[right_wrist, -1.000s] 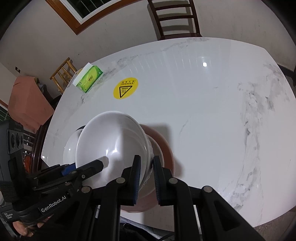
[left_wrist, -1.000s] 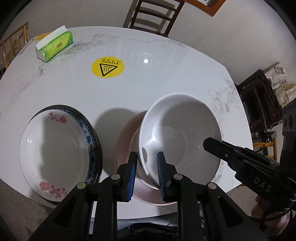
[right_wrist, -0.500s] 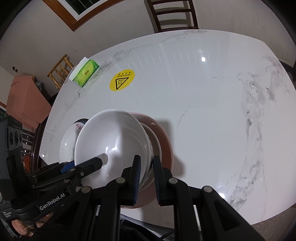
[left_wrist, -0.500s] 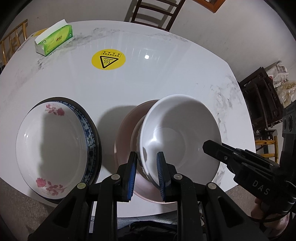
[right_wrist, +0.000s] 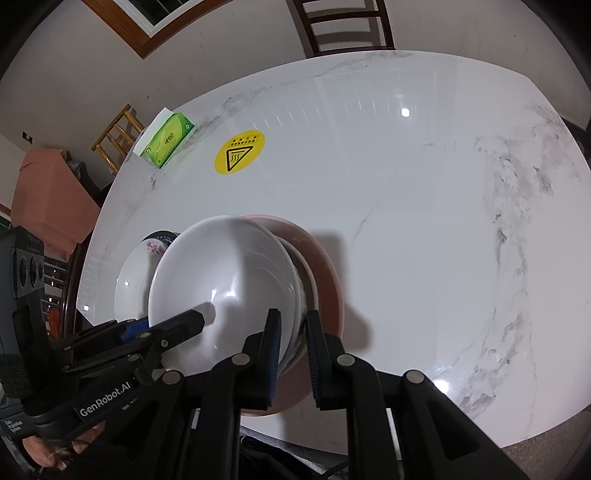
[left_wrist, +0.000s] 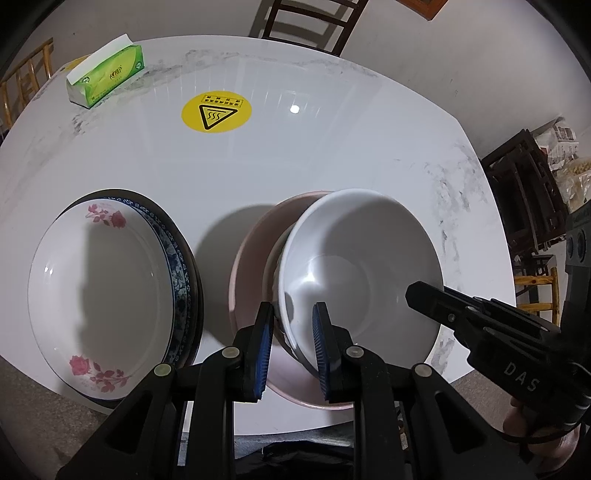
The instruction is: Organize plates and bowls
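White bowl [left_wrist: 354,273] gripped at opposite rims: left gripper [left_wrist: 291,347] clamped on near-left edge, right gripper [right_wrist: 291,354] clamped on right edge. Held directly over pink plate [left_wrist: 251,266] on counter [left_wrist: 332,147]; flowered plate stack [left_wrist: 103,295] just left.

home dining room – marble table [left_wrist: 332,155], wooden chair [left_wrist: 310,18], tissues [left_wrist: 107,75].

Bowl [left_wrist: 354,266] over plate [left_wrist: 251,266], right of plate stack [left_wrist: 99,291]

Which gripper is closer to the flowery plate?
Left. The left gripper pinches the white bowl's rim right beside the flowery plate; the right gripper grips the bowl's far side.
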### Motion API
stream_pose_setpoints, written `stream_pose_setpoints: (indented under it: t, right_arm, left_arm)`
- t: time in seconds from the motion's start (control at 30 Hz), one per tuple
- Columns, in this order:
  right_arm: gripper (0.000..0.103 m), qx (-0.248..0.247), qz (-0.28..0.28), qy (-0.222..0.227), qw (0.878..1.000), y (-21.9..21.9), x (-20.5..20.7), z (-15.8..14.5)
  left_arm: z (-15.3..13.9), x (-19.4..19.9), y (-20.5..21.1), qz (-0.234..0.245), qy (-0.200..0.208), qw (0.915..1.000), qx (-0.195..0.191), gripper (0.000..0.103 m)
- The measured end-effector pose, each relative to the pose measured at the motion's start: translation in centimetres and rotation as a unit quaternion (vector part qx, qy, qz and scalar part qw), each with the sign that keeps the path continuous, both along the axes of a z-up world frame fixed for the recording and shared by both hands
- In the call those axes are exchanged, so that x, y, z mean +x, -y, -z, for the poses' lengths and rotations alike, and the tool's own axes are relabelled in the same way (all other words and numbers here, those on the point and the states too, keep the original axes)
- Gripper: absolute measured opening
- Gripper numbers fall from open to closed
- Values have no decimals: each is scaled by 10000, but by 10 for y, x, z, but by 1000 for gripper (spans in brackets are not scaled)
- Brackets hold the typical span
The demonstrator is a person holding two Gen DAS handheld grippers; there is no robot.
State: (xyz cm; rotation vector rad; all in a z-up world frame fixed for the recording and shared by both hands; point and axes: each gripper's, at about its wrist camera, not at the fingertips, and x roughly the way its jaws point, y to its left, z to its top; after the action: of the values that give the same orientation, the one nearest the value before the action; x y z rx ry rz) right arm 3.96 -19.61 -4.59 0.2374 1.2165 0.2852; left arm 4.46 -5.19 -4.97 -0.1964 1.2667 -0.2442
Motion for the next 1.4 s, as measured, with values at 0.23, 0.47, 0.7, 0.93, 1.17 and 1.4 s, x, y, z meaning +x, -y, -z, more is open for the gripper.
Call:
stream_pose_setpoints:
  t: [0.23,0.47,0.7,0.93,1.17,1.4]
  right_arm:
    - [14,-58,-26,-19,10000,-3,1,5]
    - [16,-56,-27,1,10000,-4,0,5]
    - [18,-126,-6,20,9999,-4,-1,5]
    - [18,-156,-15,26,9999,-5,-1,4]
    - [20,-157,-22,91,9998,-7,-2,2]
    - [21,-75,16,224,9997,-2,-6,-8]
  left_arm:
    - [0,-1,2,-3,48,10000,72,18]
    - [-1,-1,3,18,100,9999,126,18]
    - [-1,0,3,38,139,9998,160,17]
    - [-1,0,2,33,148,9998,111,17]
    - [-10,-2,-2,6,385,9993,-14,26]
    - [-25,-6,-12,-52,622,9978,-240,33]
